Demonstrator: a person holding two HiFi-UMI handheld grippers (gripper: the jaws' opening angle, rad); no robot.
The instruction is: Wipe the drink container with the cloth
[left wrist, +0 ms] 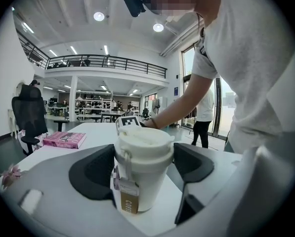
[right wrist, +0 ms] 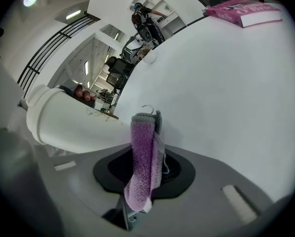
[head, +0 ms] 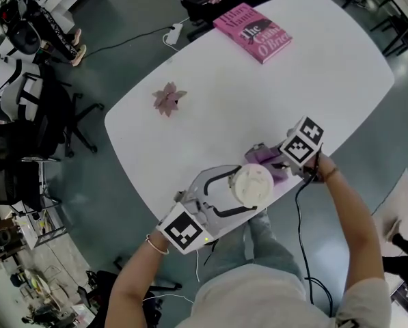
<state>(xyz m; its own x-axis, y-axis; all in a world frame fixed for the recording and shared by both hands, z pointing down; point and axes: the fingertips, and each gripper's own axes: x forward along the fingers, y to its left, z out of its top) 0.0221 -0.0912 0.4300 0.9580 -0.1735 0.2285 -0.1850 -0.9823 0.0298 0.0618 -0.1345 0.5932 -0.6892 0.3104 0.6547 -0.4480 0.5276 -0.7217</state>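
Nearest: person's pale shirt (head: 258, 299) and forearms (head: 139, 279), at the lower edge of the head view.

Left gripper (head: 227, 194): jaws closed in on opposite sides of the drink container (head: 253, 185), with the dark pads touching it just below the lid (left wrist: 145, 137).

Drink container: white lidded cup, upright on the white table (head: 313, 80), close to its near edge. A small brown tag (left wrist: 129, 199) hangs down its front.

Right gripper (right wrist: 145, 168): jaws pinched together on a purple cloth (right wrist: 142, 137), which is folded and stands up from between the pads.

Cloth: its upper end lies against the container's side wall, on the side away from the left gripper.

Mid-table: pink flower (head: 169, 99), lying alone, well apart from the container.

Far end of table: pink book (head: 253, 33), lying flat near the far edge.

Beyond the table: white power strip (head: 173, 34) on the grey floor (head: 121, 67); black office chairs (head: 46, 115) at the left.
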